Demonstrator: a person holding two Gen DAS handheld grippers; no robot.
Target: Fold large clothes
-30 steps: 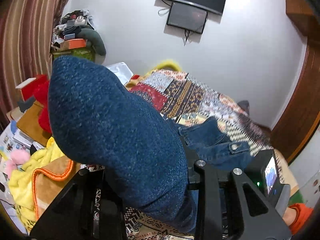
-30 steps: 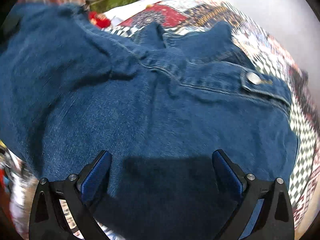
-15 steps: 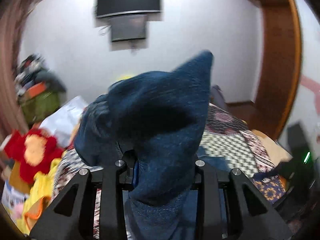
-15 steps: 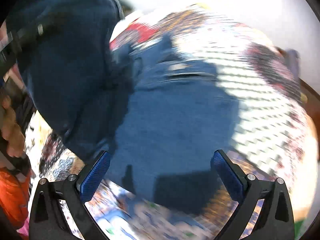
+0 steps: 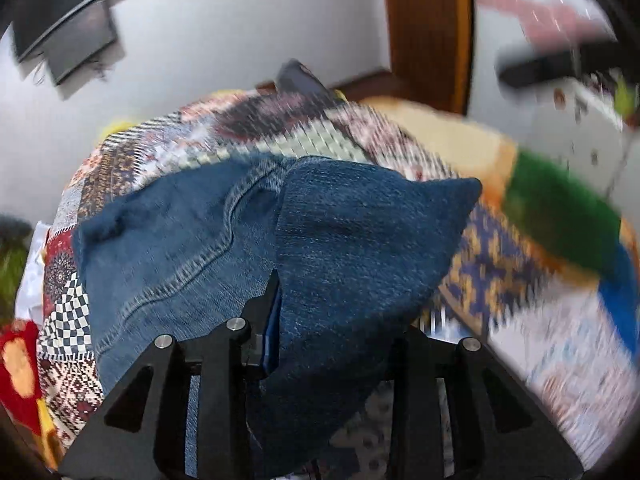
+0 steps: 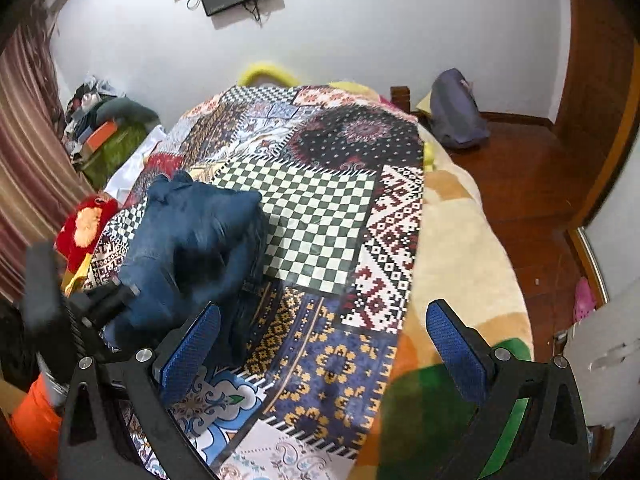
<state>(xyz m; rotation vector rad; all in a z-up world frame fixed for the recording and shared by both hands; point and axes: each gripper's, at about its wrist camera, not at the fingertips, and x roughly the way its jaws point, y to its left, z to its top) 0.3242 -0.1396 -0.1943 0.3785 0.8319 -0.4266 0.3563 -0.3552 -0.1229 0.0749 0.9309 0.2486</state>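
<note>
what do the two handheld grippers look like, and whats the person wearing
Both grippers are black frames of angular arms with triangular cut-outs and silver bolt heads at the joints. The right gripper has two fingers faced with textured blue pads. The left gripper has the same black build; a strip of blue pad shows on one finger. An orange sleeve shows at the right view's lower left edge.

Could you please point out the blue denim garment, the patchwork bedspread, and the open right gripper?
Blue denim garment (image 5: pixel 360 240), left wrist view, on the fold clamped in the gripper.
Patchwork bedspread (image 6: pixel 320 216), right wrist view, on its checkered patch.
Right gripper (image 6: pixel 324 348), right wrist view, between its blue pads.
</note>
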